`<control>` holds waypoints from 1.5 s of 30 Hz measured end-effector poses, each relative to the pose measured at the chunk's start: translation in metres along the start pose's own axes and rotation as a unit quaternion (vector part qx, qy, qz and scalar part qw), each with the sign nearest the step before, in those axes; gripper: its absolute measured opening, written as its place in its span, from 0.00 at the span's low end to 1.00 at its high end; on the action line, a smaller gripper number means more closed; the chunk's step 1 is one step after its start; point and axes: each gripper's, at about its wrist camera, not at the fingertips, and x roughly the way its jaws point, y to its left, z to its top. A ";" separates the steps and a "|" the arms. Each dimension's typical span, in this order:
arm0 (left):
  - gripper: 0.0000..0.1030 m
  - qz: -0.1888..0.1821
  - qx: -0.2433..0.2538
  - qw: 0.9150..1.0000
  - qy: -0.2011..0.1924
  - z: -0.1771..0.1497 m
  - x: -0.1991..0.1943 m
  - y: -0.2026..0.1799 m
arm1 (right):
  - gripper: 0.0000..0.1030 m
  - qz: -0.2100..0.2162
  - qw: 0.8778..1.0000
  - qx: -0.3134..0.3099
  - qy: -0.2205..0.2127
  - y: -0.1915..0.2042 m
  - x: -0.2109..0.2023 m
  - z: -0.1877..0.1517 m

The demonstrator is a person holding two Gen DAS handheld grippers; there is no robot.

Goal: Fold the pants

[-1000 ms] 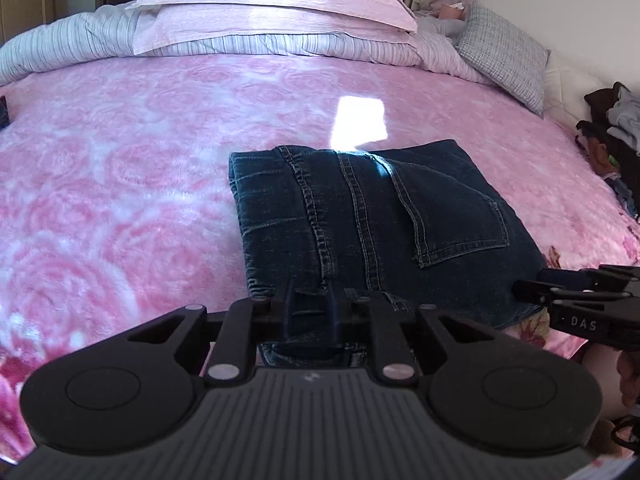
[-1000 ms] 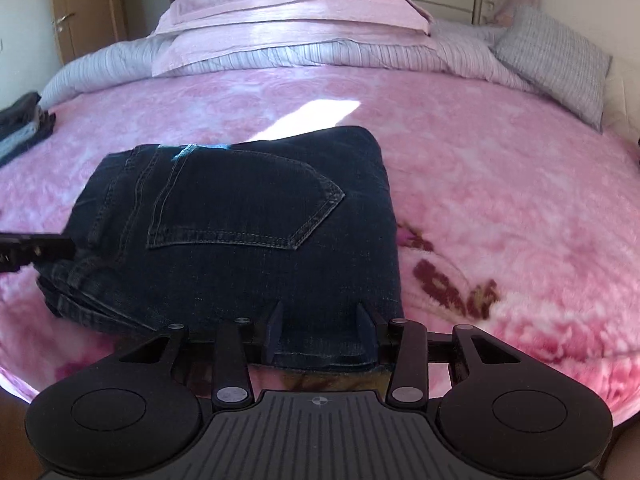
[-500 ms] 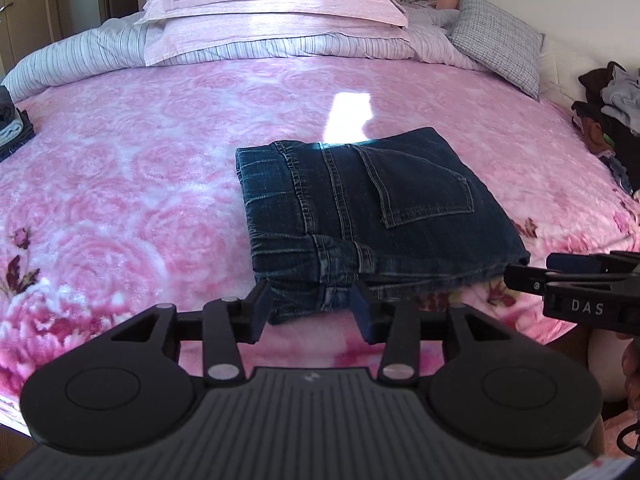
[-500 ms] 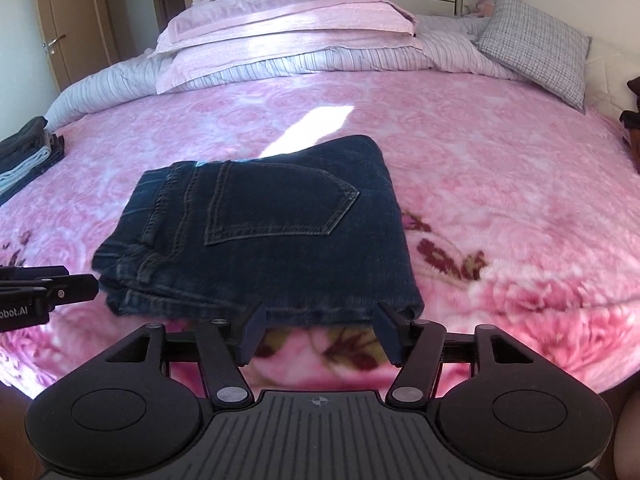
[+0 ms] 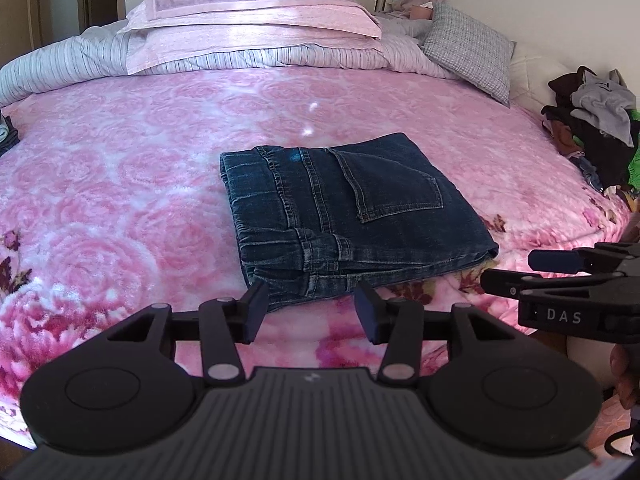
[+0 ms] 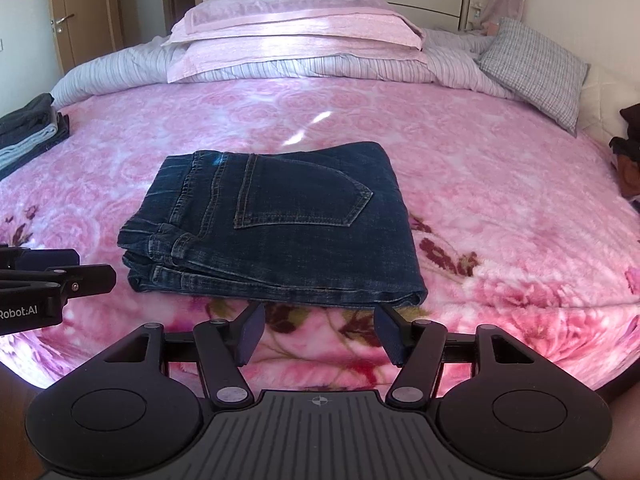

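Observation:
Dark blue jeans (image 5: 352,216) lie folded into a thick rectangle on the pink rose blanket (image 5: 120,208), back pocket facing up, waistband at the left. My left gripper (image 5: 311,306) hovers just short of the near left corner, its jaws opening with nothing between them. In the right wrist view the same jeans (image 6: 280,224) lie ahead of my right gripper (image 6: 320,330), which stands open and empty just before their near edge. Each gripper shows in the other's view: the right gripper (image 5: 532,272) at the right edge, the left gripper (image 6: 80,272) at the left edge.
Pink pillows (image 6: 296,36) and a striped duvet lie across the head of the bed, with a checked cushion (image 6: 536,68) at the right. A stack of folded clothes (image 6: 28,132) lies at the bed's left edge. Loose clothes (image 5: 596,128) are heaped at the right.
Both grippers let go of the near edge of the jeans, opened, and drew back and up. The folded jeans stay lying on the blanket.

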 end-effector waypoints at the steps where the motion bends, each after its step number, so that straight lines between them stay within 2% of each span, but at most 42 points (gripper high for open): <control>1: 0.42 -0.002 0.000 1.000 0.000 0.000 0.001 0.002 | 0.56 -0.002 1.000 0.000 0.001 0.001 0.000 0.001; 5: 0.43 -0.013 -0.004 1.000 -0.003 0.002 0.003 0.009 | 0.56 -0.006 1.000 0.004 0.006 0.002 0.002 0.001; 7: 0.51 -0.018 -0.012 1.000 -0.011 0.002 0.004 0.017 | 0.56 -0.006 1.000 0.007 0.008 0.000 0.004 0.001; 10: 0.61 -0.036 -0.048 0.998 -0.026 0.004 0.004 0.040 | 0.56 -0.004 1.000 0.016 0.009 -0.006 0.007 0.001; 12: 0.61 -0.053 -0.088 0.994 -0.025 0.007 0.009 0.061 | 0.56 -0.003 0.999 0.030 0.011 -0.014 0.011 0.000; 14: 0.61 -0.073 -0.134 0.988 -0.016 0.008 0.019 0.083 | 0.56 -0.003 0.999 0.051 0.014 -0.024 0.016 0.000; 18: 0.61 -0.110 -0.217 0.970 0.009 0.008 0.043 0.117 | 0.56 0.006 0.995 0.099 0.019 -0.048 0.028 -0.001; 22: 0.62 -0.132 -0.259 0.956 0.024 0.008 0.065 0.131 | 0.56 0.024 0.989 0.143 0.010 -0.070 0.036 0.000; 28: 0.62 -0.178 -0.321 0.929 0.054 0.012 0.108 0.146 | 0.56 0.049 0.977 0.208 -0.003 -0.099 0.045 0.000; 32: 0.62 -0.192 -0.336 0.919 0.074 0.014 0.135 0.149 | 0.56 0.062 0.969 0.237 -0.003 -0.114 0.055 0.000; 39: 0.62 -0.213 -0.341 0.912 0.083 0.022 0.161 0.149 | 0.56 0.097 0.960 0.263 -0.007 -0.137 0.081 0.013; 42: 0.63 -0.215 -0.332 0.914 0.088 0.028 0.170 0.143 | 0.56 0.130 0.947 0.295 -0.008 -0.151 0.102 0.019; 45: 0.66 -0.223 -0.333 0.912 0.089 0.030 0.175 0.142 | 0.56 0.170 0.931 0.322 -0.001 -0.164 0.127 0.025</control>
